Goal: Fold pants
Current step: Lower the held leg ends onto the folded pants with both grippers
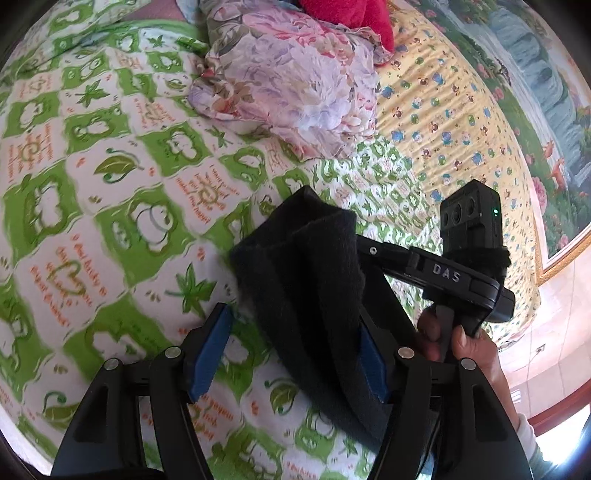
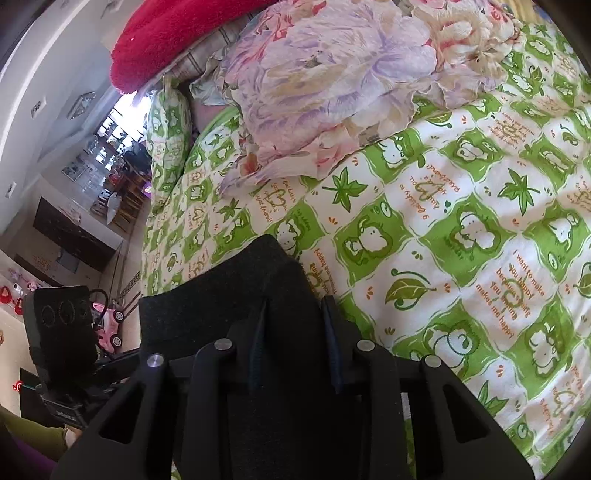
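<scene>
Left wrist view: left gripper stands wide open, with the dark pants draped against its right finger above the green bedsheet. Right gripper is closed on the pants.

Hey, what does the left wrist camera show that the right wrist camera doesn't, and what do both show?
Only the left wrist view shows the yellow cartoon-print sheet, a framed waterfall picture, the person's right hand, and the left claw open, with the black pants draped against one finger.

Only the right wrist view shows the room beyond the bed, with a pink toy car, and the right claw shut on the pants.

Both show the pants, the green frog-print bedspread, the floral bedding and the red blanket.
</scene>
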Demonstrator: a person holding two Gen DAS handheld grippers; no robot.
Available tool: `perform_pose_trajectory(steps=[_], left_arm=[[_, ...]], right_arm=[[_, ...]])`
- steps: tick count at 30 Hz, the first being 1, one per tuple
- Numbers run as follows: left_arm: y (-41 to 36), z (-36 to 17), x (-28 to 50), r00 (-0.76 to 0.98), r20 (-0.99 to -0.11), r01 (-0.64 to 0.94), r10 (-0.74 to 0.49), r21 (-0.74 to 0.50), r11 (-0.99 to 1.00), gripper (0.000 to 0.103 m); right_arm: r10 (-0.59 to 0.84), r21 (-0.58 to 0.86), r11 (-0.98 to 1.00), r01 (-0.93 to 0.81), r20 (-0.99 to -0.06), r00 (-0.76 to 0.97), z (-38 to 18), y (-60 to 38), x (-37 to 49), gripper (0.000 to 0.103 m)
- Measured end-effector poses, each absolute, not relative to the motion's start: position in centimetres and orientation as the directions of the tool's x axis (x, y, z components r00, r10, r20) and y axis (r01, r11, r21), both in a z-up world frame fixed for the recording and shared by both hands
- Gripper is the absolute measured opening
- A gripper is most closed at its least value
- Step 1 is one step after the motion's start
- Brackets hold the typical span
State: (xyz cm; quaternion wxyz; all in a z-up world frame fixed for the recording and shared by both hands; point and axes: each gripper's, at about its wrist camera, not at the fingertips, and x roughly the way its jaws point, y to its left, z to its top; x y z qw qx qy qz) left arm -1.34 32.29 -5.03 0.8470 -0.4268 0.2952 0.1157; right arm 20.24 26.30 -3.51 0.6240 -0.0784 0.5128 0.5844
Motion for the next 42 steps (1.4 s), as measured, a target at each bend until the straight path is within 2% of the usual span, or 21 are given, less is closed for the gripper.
perform_pose_trajectory(steps=[1, 3, 4, 14, 24, 31, 42], left_arm=[[32.3, -5.0, -1.2, 0.799, -0.600, -0.448, -0.051, -0.649, 0.615, 0.057], [32.4, -5.2, -0.6, 0.798, -0.598, -0.438, -0.074, -0.659, 0.611, 0.031], [32.6, -5.4, -0.6, 0.802, -0.591, -0.429, -0.093, -0.677, 0.598, 0.028], [30.8, -1.5, -1.3, 0.845, -0.526, -0.359, -0.098, -0.693, 0.625, 0.025], [24.4, 5.2, -0.1, 0.888, -0.423, -0.163, -0.180, -0.657, 0.736, 0.025], [19.5, 7.7, 1.1, 0.878, -0.415, -0.069, -0.239, -0.603, 0.795, 0.025], [12.0, 8.7, 2.8, 0.826, -0.429, 0.065, -0.365, -0.570, 0.819, 0.025]], right_arm=[[0.652, 0.504, 0.304, -0.809, -0.729, -0.209, -3.5, 26.2, 20.2, 0.031], [0.658, 0.508, 0.304, -0.806, -0.724, -0.208, -3.3, 25.9, 20.2, 0.029], [0.663, 0.513, 0.301, -0.804, -0.719, -0.210, -3.2, 25.9, 20.1, 0.028], [0.749, 0.527, 0.275, -0.804, -0.642, -0.165, 0.9, 22.7, 18.8, 0.024], [0.876, 0.583, 0.239, -0.776, -0.475, -0.087, 6.5, 14.1, 17.9, 0.024], [0.922, 0.613, 0.257, -0.747, -0.387, 0.000, 7.8, 7.1, 17.6, 0.023], [0.939, 0.644, 0.306, -0.701, -0.326, 0.110, 7.4, -2.0, 16.8, 0.021]])
